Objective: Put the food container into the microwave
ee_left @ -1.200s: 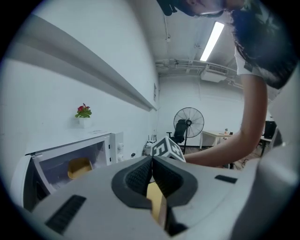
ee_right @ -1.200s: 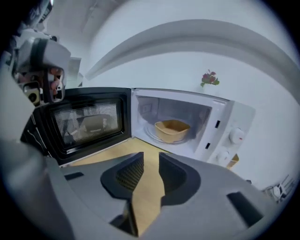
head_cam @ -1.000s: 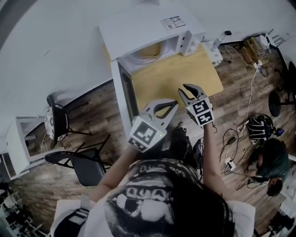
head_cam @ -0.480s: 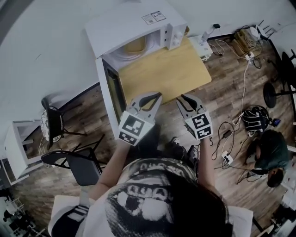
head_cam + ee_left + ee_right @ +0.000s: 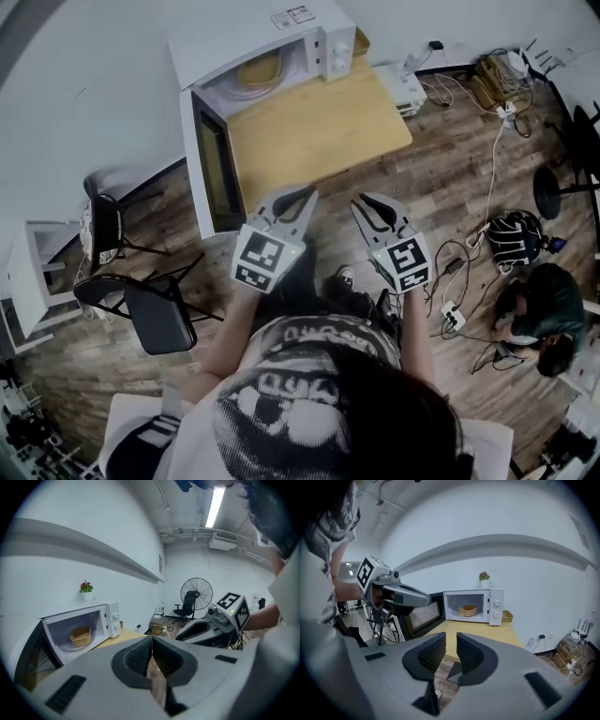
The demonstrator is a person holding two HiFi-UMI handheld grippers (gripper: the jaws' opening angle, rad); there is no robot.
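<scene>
The tan food container [image 5: 255, 71] sits inside the white microwave [image 5: 253, 37], whose door [image 5: 211, 169] hangs open to the left. It also shows on the turntable in the left gripper view [image 5: 80, 635] and the right gripper view [image 5: 468, 610]. Both grippers hover over the floor, short of the wooden table [image 5: 319, 131]. My left gripper [image 5: 306, 193] [image 5: 152, 639] is shut with nothing in it. My right gripper [image 5: 362, 200] [image 5: 451, 644] has just been closing; a narrow gap remains between its pads and nothing is in it.
A black chair [image 5: 155, 314] stands at the left, with another [image 5: 103, 234] behind it. Cables and a power strip [image 5: 469, 84] lie on the floor at right, where a person [image 5: 544, 314] crouches. A small basket [image 5: 506, 616] sits beside the microwave.
Both grippers have drawn back from the table towards the person's body, so the microwave now lies farther off. The right gripper's jaws stand closer together than before.
</scene>
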